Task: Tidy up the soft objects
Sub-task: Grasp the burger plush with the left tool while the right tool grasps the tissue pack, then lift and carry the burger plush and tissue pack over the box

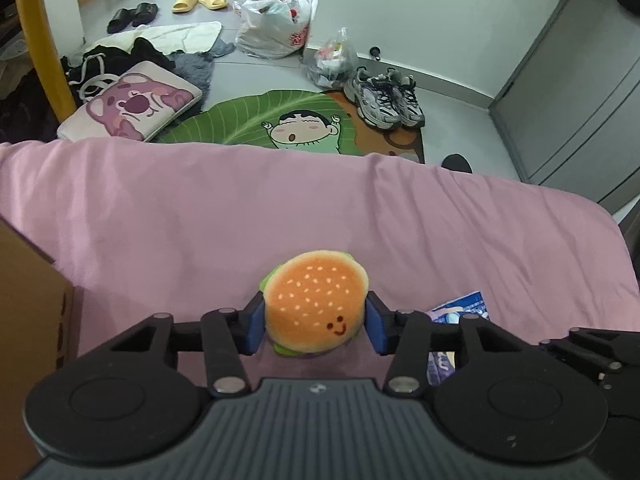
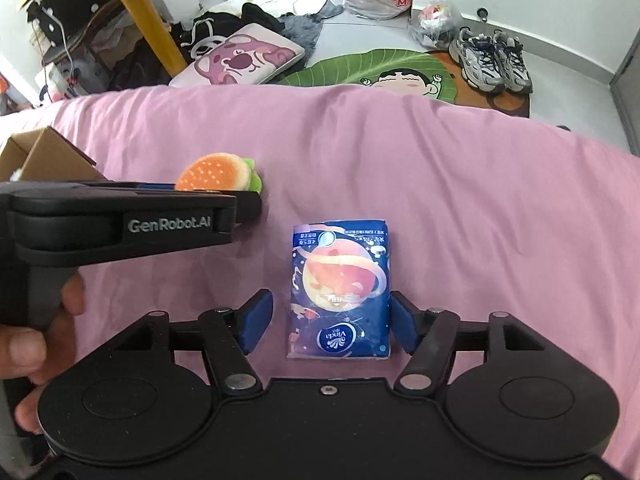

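Observation:
A plush burger (image 1: 316,304) with a smiling face sits between the blue pads of my left gripper (image 1: 316,326), which is shut on it just above the pink bed sheet (image 1: 200,208). The right wrist view shows the same plush burger (image 2: 218,176) in the left gripper (image 2: 240,196), held by a person's hand (image 2: 40,340). A blue tissue pack (image 2: 340,288) with a planet print lies flat on the sheet. My right gripper (image 2: 332,320) stands open around its near end, a small gap on each side. A corner of the tissue pack (image 1: 460,312) shows in the left wrist view.
An open cardboard box (image 2: 44,156) stands on the bed at the left, close to the left gripper. Beyond the bed's edge the floor holds a green leaf mat (image 2: 360,68), a pink cushion (image 2: 244,60), sneakers (image 2: 492,60), plastic bags and clothes.

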